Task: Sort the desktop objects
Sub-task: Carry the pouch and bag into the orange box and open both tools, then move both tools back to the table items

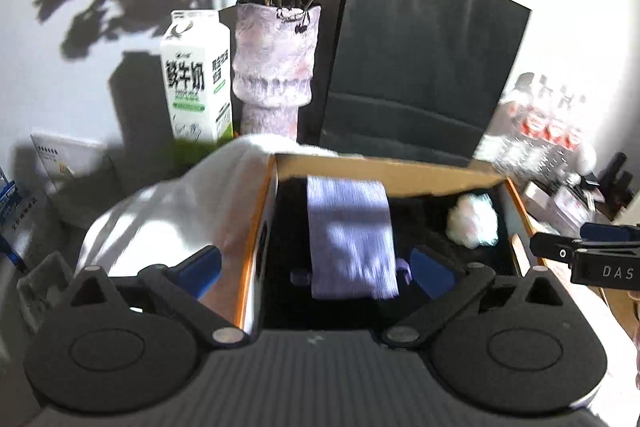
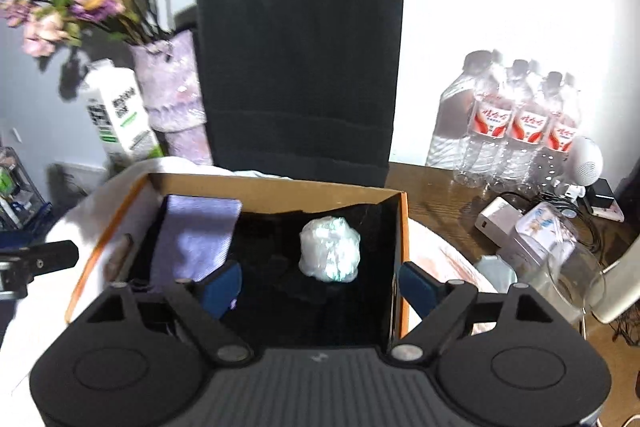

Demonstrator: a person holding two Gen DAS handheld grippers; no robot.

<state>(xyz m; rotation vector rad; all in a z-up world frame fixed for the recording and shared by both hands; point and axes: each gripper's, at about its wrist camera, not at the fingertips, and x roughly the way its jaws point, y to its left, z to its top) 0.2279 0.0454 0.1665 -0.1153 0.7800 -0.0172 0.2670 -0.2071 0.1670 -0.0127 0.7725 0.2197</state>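
Observation:
An open cardboard box with orange edges and a dark inside sits in front of both grippers. A folded lilac cloth lies inside it on the left, leaning up the back wall. A crumpled white wad rests on the box floor to the right. My left gripper hangs over the cloth, jaws wide open, pads clear of it. My right gripper hovers above the wad, also open and holding nothing. Each gripper's tip shows at the edge of the other's view.
A tall black paper bag stands right behind the box, with a vase of flowers and a milk carton to its left. Water bottles, a charger and a glass crowd the right. White sheeting lies under the box.

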